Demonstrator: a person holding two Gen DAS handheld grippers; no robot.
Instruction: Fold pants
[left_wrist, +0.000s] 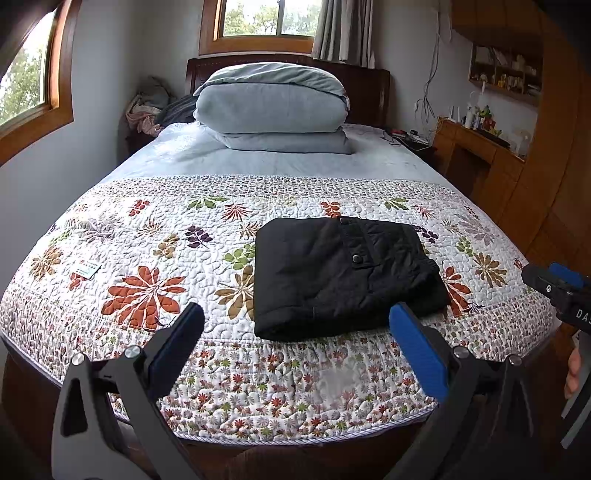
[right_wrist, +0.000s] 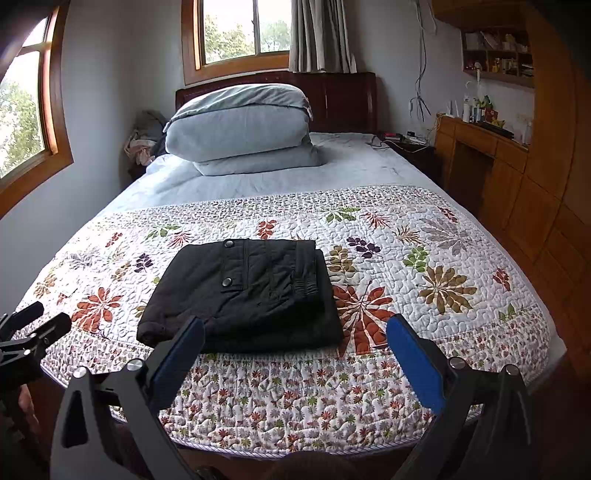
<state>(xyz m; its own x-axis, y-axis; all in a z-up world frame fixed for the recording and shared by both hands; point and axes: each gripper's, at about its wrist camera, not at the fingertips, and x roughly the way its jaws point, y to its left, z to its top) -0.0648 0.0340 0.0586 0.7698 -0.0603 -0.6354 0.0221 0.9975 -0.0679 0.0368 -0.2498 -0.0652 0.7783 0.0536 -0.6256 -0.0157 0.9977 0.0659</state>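
The black pants (left_wrist: 340, 273) lie folded into a compact rectangle on the floral quilt, near the foot of the bed; they also show in the right wrist view (right_wrist: 247, 295). My left gripper (left_wrist: 295, 321) is open and empty, held back from the bed's front edge, just short of the pants. My right gripper (right_wrist: 295, 332) is open and empty too, held above the bed's foot with its left finger overlapping the pants' near edge in view. The right gripper shows at the left wrist view's right edge (left_wrist: 561, 291), the left gripper at the right wrist view's left edge (right_wrist: 26, 332).
The floral quilt (left_wrist: 147, 266) covers the near half of the bed. A stack of folded blue-grey bedding (left_wrist: 273, 107) sits by the headboard. A small card (left_wrist: 85, 268) lies on the quilt at left. A wooden desk and cabinets (left_wrist: 491, 155) stand along the right.
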